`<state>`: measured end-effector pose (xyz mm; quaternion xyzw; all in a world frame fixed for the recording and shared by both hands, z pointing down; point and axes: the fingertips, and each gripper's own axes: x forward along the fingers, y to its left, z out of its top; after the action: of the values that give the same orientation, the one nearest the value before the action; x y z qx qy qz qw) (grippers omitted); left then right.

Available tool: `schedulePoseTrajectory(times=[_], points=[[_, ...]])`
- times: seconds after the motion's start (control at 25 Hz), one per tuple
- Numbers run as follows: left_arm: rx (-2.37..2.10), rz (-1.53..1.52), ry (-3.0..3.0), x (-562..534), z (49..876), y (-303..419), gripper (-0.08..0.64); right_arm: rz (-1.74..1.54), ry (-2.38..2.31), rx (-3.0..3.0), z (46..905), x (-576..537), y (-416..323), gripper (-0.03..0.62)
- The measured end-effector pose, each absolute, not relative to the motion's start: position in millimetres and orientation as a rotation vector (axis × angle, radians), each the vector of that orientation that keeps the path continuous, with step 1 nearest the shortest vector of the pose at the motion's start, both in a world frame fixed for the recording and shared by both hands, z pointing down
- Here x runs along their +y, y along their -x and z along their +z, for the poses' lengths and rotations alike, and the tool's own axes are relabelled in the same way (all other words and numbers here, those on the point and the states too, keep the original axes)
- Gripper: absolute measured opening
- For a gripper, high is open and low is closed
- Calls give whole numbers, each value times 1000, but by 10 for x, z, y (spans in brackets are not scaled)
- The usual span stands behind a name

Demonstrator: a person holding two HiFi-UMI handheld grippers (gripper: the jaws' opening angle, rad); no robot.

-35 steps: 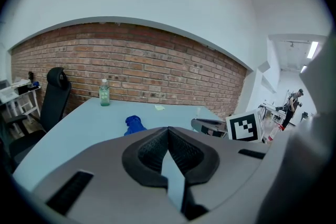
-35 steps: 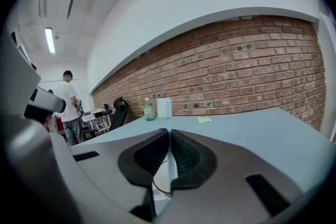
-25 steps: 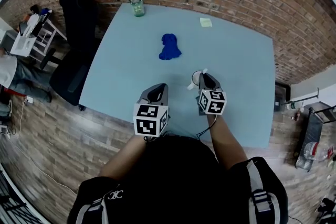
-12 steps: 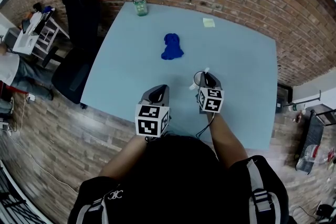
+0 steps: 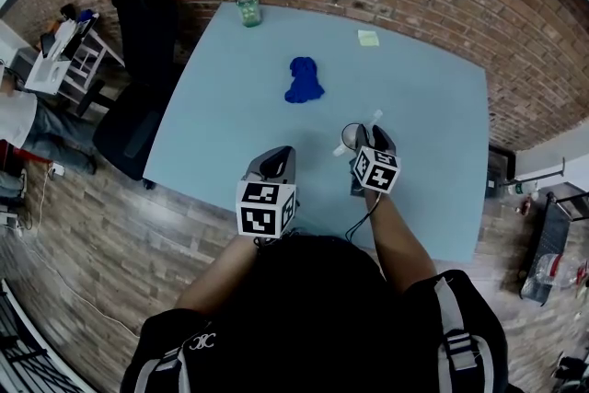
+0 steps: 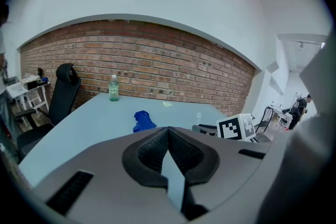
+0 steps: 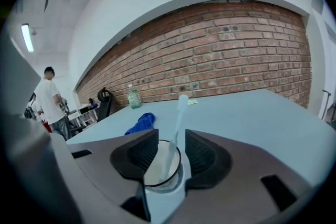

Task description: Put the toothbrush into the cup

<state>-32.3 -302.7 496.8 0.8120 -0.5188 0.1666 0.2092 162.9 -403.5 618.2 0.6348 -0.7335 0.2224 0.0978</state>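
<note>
Right gripper (image 7: 169, 155) has sunk over cup (image 7: 155, 171), jaws opening around toothbrush (image 7: 172, 136); left gripper's (image 6: 168, 132) jaws closed.

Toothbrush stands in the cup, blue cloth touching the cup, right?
Not quite: the toothbrush does stand in the cup, but the blue cloth lies apart from it, farther up the table. The head view shows bare table between them.

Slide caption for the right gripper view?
Right tongs opening either side of the toothbrush, which leans in the white cup on the table.
</note>
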Motion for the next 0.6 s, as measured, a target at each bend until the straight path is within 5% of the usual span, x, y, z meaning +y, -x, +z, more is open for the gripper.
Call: schedulePoseTrajectory(times=[0.4,0.52,0.6], points=[[-1396,471,-2287,-3073,5009,216,6,656,-1811,-2288,5945,-3810,-1521,160],[-1368,467,-2311,-3121,4997,143,6,575,-1858,-2287,5737,-3723,-1554,37],[-1347,465,-2329,-3164,4983,82,6,526,-1876,-2303,5575,-3686,-1578,15]])
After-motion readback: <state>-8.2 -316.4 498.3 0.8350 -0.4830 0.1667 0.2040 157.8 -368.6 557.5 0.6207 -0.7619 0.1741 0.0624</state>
